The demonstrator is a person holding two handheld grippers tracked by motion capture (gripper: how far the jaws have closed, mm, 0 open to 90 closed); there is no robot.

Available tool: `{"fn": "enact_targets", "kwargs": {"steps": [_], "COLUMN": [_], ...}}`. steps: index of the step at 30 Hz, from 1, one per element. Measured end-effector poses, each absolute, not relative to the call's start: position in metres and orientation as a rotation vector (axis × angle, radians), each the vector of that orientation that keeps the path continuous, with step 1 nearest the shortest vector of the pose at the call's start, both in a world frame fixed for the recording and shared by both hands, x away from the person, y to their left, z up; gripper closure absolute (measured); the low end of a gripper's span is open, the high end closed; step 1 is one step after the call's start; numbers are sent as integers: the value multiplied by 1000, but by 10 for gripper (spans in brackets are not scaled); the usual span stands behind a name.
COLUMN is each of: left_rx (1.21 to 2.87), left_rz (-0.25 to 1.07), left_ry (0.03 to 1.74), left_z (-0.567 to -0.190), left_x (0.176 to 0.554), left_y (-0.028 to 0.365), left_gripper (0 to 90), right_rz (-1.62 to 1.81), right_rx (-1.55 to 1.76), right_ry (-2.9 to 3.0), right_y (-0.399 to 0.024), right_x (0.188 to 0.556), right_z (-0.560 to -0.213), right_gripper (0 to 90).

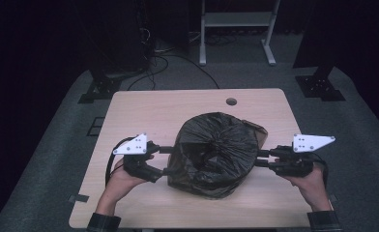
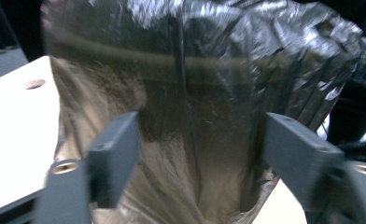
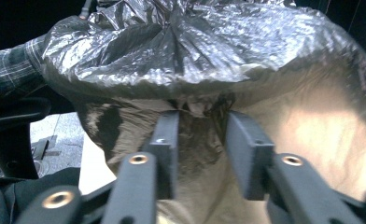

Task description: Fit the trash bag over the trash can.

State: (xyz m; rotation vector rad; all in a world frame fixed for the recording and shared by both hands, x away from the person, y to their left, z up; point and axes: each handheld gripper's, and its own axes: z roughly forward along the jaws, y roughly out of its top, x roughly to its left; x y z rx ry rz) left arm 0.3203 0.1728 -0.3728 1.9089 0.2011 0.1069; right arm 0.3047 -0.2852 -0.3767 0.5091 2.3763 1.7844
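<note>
High view: pale wooden table [image 1: 144, 108] on grey carpet [image 1: 57, 145]; both hand-held grippers' states unclear.

The bag [image 1: 215, 152] is showing thin, crinkled, glossy black plastic film; the table [image 1: 144, 108] is looking like smooth pale wood; a checked cloth sleeve [image 3: 8, 70] is showing.

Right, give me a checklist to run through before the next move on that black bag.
1. Right gripper pinching a fold of the black bag: ok, film bunched between its jaws.
2. Left gripper gripping the bag: not ok, jaws stand wide with film between them, unpinched.
3. Grippers on opposite sides of the bag: ok.
4. Bag resting on the table, away from its edges: ok.
5. What the bag covers: cannot tell.
</note>
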Motion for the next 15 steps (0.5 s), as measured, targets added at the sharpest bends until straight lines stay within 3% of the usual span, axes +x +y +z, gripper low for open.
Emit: {"fn": "enact_targets", "kwargs": {"steps": [4,7,8,15], "left_rx": [1912,1927,1933,1987], "left_rz": [112,102,91,43], "left_ry": [205,211,220,257], "left_z": [-375,-377,-378,-400], "left_x": [322,321,321,318], "left_y": [173,174,174,178], "left_gripper": [660,864,895,896], "right_rz": [1783,1804,1804,1702], "right_rx": [531,558,564,594], "right_ry": [2362,2374,2385,2485], "right_y": [-282,-279,-277,-262], "right_x": [308,312,313,318], "right_z": [-377,-378,-379,-391], "right_gripper": [898,900,900,900]}}
